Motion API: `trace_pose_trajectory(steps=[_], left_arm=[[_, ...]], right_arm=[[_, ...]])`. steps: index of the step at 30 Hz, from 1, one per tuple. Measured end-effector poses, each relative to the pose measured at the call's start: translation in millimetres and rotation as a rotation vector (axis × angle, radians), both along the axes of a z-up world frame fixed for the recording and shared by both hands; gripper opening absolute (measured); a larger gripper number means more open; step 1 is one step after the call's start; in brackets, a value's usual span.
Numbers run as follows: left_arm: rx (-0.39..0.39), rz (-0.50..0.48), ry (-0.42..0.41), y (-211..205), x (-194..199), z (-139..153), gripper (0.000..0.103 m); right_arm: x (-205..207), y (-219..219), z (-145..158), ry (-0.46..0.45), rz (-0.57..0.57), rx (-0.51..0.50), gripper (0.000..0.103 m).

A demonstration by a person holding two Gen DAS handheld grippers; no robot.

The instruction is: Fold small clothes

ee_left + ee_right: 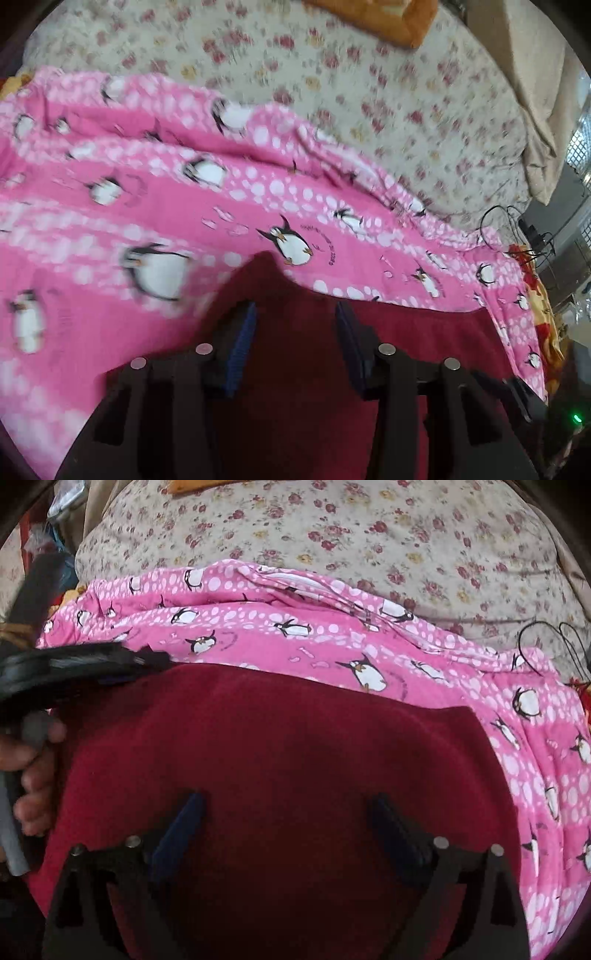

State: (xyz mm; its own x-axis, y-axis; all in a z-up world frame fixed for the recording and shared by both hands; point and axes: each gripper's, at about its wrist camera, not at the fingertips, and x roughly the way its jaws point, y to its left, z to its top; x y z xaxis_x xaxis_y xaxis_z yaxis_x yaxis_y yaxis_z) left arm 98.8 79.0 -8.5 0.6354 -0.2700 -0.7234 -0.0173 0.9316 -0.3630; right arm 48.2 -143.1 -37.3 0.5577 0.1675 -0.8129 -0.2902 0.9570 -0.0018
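A dark red garment [280, 738], soft and fuzzy like fleece, lies spread flat on a pink cotton sheet [332, 642] printed with black-and-white penguins and bands of white dots. Small curved lettering sits beside one penguin on the sheet, too blurred to read. Beyond the pink sheet lies a cream bedcover [369, 528] with small red and yellow flowers.

The right gripper [284, 812] hangs over the middle of the red garment, its blue ribbed pads wide apart with nothing between them. The left gripper [295, 325] is over the garment's raised, peaked edge; its jaws stand narrowly apart with red cloth between them, and whether they pinch it cannot be told. A hand [33, 775] grips its handle, left of the garment.
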Motion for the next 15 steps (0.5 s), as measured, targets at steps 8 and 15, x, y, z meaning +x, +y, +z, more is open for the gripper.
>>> trace_pose_trajectory(steps=[8, 15], left_arm=[[-0.001, -0.069, -0.102, -27, -105, 32, 0.021], [0.021, -0.095, 0.029, -56, -104, -8, 0.021]], right_arm=[[-30, 9, 28, -0.114, 0.018, -0.013, 0.090], [-47, -25, 9, 0.002, -0.056, -0.088, 0.091]])
